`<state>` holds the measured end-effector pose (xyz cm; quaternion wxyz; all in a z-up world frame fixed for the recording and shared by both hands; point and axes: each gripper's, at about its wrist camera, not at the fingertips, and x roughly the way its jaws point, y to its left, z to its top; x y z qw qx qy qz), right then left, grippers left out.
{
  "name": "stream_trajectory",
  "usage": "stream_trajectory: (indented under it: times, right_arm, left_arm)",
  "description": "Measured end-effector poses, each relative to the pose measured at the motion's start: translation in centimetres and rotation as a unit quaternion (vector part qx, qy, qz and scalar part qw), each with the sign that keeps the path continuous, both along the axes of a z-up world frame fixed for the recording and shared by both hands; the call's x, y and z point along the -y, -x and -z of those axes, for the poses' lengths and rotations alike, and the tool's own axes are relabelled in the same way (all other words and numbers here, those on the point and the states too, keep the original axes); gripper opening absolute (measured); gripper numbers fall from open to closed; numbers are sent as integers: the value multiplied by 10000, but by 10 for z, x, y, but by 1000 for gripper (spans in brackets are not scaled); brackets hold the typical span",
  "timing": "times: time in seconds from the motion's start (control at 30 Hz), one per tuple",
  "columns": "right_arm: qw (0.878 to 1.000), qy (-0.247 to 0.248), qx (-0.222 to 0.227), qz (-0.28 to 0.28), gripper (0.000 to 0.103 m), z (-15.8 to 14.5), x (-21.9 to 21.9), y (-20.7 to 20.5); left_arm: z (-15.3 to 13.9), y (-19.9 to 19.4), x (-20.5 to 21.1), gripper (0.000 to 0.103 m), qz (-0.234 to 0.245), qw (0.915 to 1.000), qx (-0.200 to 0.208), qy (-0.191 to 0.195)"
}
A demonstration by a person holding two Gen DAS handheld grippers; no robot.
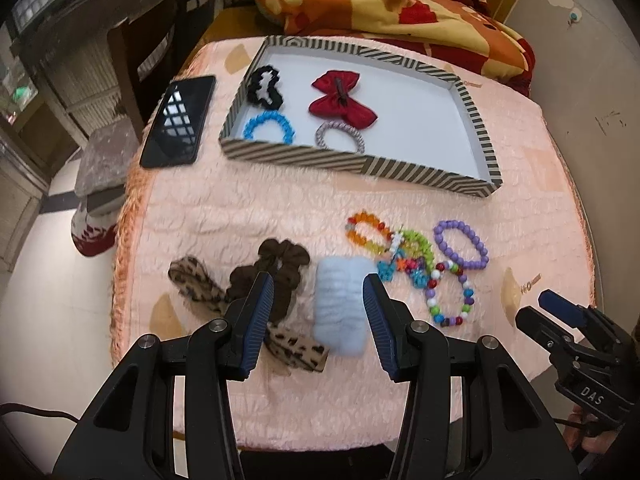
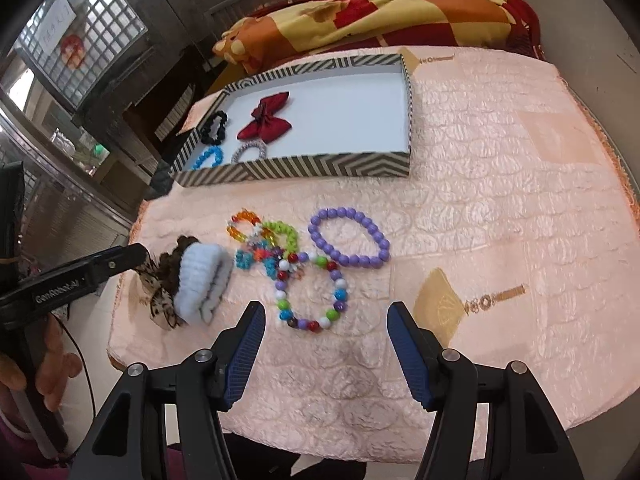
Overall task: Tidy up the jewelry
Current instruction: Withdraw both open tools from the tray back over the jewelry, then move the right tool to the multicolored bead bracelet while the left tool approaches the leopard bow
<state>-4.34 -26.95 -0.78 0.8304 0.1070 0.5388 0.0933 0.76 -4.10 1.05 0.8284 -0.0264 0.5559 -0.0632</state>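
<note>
A striped tray (image 1: 296, 158) (image 2: 296, 168) holds a black scrunchie (image 1: 263, 88), a red bow (image 1: 342, 98), a blue coil tie (image 1: 268, 126) and a lilac coil tie (image 1: 339, 136). On the pink cloth lie a pale blue fluffy scrunchie (image 1: 340, 306) (image 2: 202, 282), a brown scrunchie (image 1: 276, 272), a leopard-print band (image 1: 196, 282), a purple bead bracelet (image 1: 462, 244) (image 2: 348, 236), a multicolour bead bracelet (image 1: 450, 294) (image 2: 312, 290) and tangled colourful bracelets (image 1: 390, 244) (image 2: 262, 242). My left gripper (image 1: 318, 294) is open, its jaws either side of the blue scrunchie. My right gripper (image 2: 326, 322) is open and empty, low near the multicolour bracelet.
A black phone (image 1: 178, 120) lies left of the tray. A folded orange and red blanket (image 1: 380, 4) (image 2: 380, 12) sits behind the tray. A stool with a cushion (image 1: 104, 160) stands off the table's left edge. The right half of the cloth (image 2: 520, 200) is bare.
</note>
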Motion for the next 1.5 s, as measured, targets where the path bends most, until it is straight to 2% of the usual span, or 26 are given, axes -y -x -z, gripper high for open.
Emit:
stream_trajectory:
  times: [0.3,0.6,0.67,0.9,1.27,1.5]
  right_arm:
    - [9998,104,5,-145,61,10,-6,0]
    - [9992,110,69,-375,61,13,-24,-11]
    - [9987,134,142,-469,58,12,-31,-18]
    - [9962,478,148,-713,34,25,-44,-54]
    - [9899,836,-174,-1135,30,58,-63,-94]
    - [9810,1262,-196,-1462,20,65,-82,-102]
  left_arm:
    - [14,8,-24,46,-271,9993,-238,73]
    - [16,0,-40,46,-461,9984,-277,150]
    - [18,-3,-46,46,-543,9978,-324,192]
    - [21,-10,-73,46,-893,9951,-379,212]
    - [32,-17,-103,46,-1221,9906,-539,289]
    - [34,-21,-114,46,-1322,9891,-568,312]
